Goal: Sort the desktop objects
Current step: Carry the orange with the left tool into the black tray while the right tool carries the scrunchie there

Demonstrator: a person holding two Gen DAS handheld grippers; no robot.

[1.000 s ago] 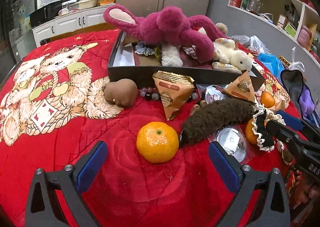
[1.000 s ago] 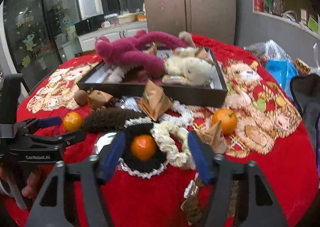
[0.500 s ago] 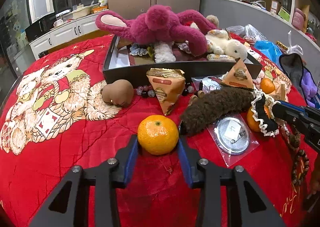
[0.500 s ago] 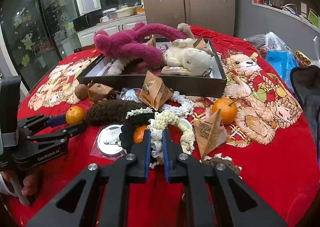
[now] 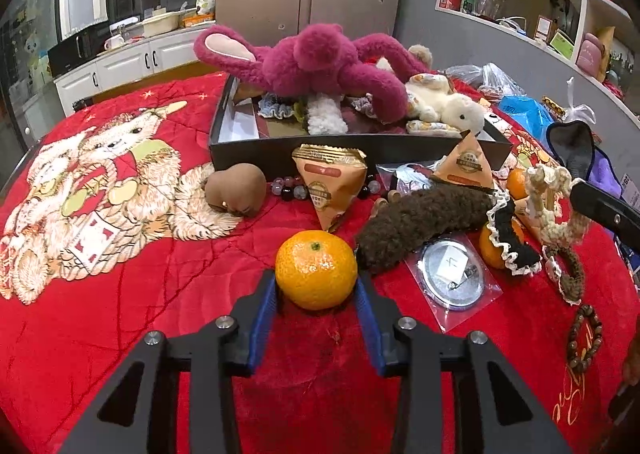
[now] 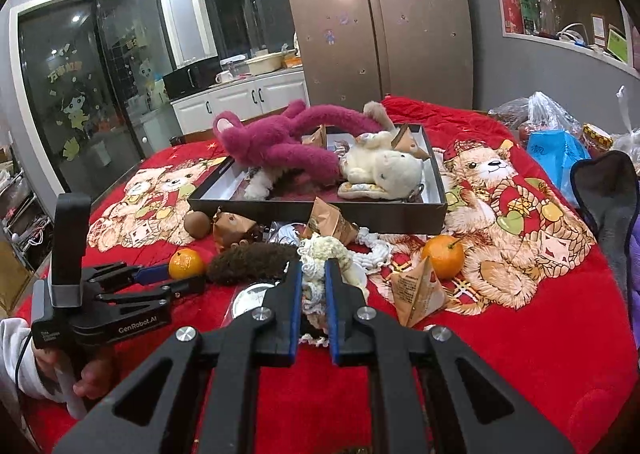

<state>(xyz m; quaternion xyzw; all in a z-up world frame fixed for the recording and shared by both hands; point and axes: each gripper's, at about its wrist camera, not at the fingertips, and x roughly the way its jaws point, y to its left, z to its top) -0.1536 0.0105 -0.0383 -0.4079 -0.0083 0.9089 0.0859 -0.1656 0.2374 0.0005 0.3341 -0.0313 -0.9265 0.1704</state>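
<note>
Both hand-held grippers closed: one tangerine (image 5: 316,269), one scrunchie (image 6: 316,258).

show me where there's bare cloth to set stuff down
Free: the red cloth left of the held orange, and the near right stretch below the loose orange. Crowded: the strip before the tray, and the tray itself.

Red blanket with bear print (image 5: 100,294) covers the whole surface. Far centre: dark tray (image 5: 280,151). Just in front of it: brown heart plush (image 5: 236,193), bead string (image 5: 288,189), gold triangular packet (image 5: 330,181). Near centre: mandarin (image 5: 316,270), touching dark brown fuzzy roll (image 5: 420,217). Right: bagged round badge (image 5: 450,270), second mandarin (image 6: 442,256), wooden bead bracelet (image 5: 584,338)
</note>
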